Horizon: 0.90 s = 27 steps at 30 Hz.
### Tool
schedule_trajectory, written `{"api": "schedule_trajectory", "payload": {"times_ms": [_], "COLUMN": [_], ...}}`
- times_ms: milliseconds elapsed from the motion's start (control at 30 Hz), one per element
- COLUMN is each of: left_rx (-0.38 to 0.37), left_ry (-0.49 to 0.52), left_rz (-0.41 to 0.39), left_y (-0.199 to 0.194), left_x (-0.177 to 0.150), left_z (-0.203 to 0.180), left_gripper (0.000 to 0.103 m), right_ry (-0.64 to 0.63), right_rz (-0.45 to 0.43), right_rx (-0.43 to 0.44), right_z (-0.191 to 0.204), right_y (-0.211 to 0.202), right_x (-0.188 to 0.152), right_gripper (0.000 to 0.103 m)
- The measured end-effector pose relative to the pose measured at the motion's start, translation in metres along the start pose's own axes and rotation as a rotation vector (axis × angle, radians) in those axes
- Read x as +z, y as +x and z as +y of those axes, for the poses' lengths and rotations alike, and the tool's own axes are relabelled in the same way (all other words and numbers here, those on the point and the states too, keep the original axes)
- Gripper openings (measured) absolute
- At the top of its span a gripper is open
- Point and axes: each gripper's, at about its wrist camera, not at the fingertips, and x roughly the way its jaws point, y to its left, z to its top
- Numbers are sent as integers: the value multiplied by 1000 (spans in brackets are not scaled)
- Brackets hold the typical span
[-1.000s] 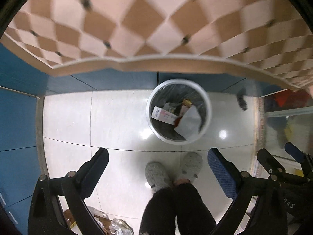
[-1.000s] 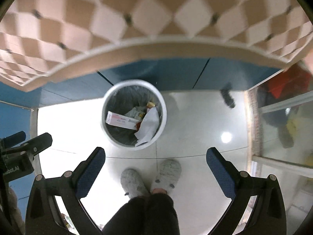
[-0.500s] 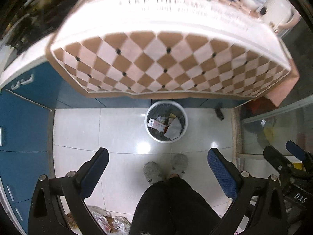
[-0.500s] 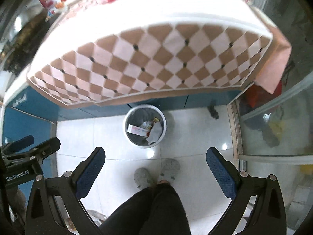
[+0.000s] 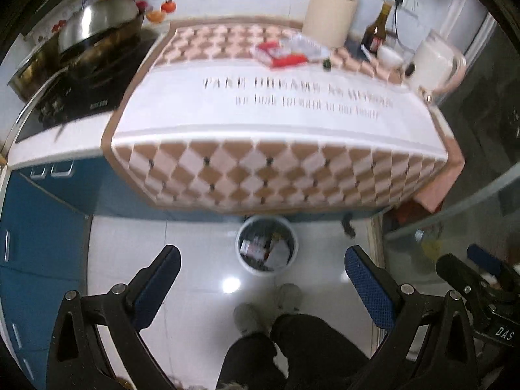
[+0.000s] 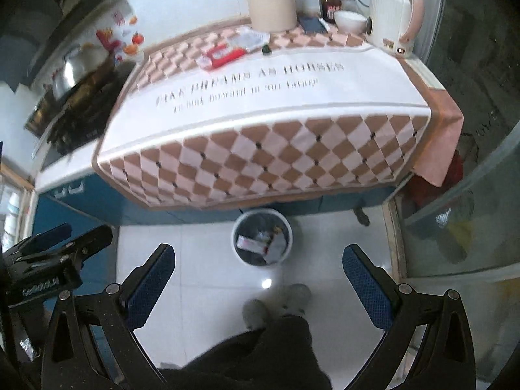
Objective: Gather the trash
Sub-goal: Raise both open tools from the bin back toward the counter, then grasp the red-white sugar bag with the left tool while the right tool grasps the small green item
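Left wrist view: left gripper (image 5: 261,268) spread wide, nothing between the blue pads. Right wrist view: right gripper (image 6: 258,265) also spread wide and empty. Both held high above the white floor, well apart from any trash.

Trash bin (image 6: 262,241) on the floor just at the hanging edge of the checkered cloth (image 6: 266,162), already with a white-and-red box (image 6: 252,243) and crumpled paper inside. Part of the collecting probably done, then. Left to collect, most likely: a red wrapper (image 6: 224,53) and a clear plastic pack (image 6: 252,37) on the cloth, far from both grippers, near the beige utensil holder (image 6: 271,3).

Red wrapper flat on the cloth, long axis roughly left to right in the right view, right end a little farther away. In the left view somewhat blurred, so exact shape hard to tell. Small dark thing (image 6: 266,48) just beside the wrapper; not clear what.
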Motion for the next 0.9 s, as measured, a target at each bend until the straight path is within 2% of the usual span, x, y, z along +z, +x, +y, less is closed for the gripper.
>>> {"api": "schedule_trajectory", "payload": {"times_ms": [133,267,433,500,600,633,700,733,767,833,900], "left_rx": [55,109,147,138,116,110,98,84,70,14,-22], "left_ry": [-18,-58,-147,-206,-291,-312,-347,-362,-382,-421,-449], "left_rz": [-56,-57,26,67,101,109,128,138,152,173,187], "left_y": [9,39,101,129,169,182,209,221,234,257,276], "left_x": [48,109,189,220,264,276,301,311,319,332,343], "left_z": [5,12,24,29,36,37,38,38,39,40,40], "left_gripper": [103,103,103,103,103,103,103,102,102,102,102], "right_ry": [57,90,136,158,197,200,183,164,145,107,76], "right_rz": [-22,-21,-8,34,77,81,68,70,76,88,109], "right_rx": [50,80,108,124,196,214,266,272,276,295,304], "right_z": [-10,-23,-53,-66,-81,-84,-86,-84,-81,-74,-66], "right_y": [9,32,96,135,189,204,236,250,263,298,327], "right_x": [36,86,183,229,295,314,361,380,395,435,462], "right_gripper": [103,103,103,103,103,100,82,61,47,39,26]}}
